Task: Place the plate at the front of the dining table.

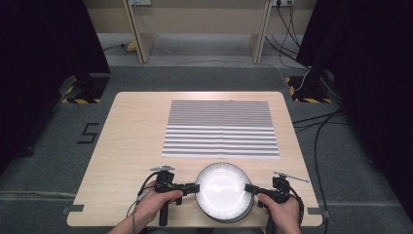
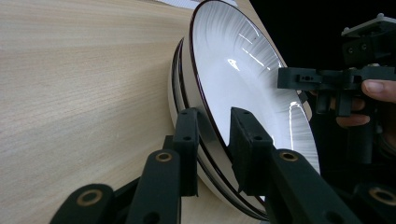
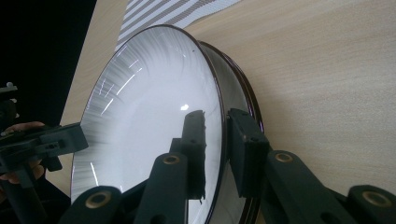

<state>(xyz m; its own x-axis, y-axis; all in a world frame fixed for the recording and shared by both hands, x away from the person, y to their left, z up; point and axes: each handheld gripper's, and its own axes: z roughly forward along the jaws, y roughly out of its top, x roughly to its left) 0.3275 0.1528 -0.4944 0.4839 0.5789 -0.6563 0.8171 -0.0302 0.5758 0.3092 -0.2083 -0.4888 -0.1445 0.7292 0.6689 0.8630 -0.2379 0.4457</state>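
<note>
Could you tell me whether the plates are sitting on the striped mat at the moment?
No: in the high view the plates sit on bare wood at the table's near edge, short of the striped mat.

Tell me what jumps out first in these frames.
The stack of white plates at the near edge of the table, with the top plate gripped from both sides: the left gripper and right gripper each have jaws astride its dark rim. Next, the striped mat lying flat just beyond the plates.
</note>
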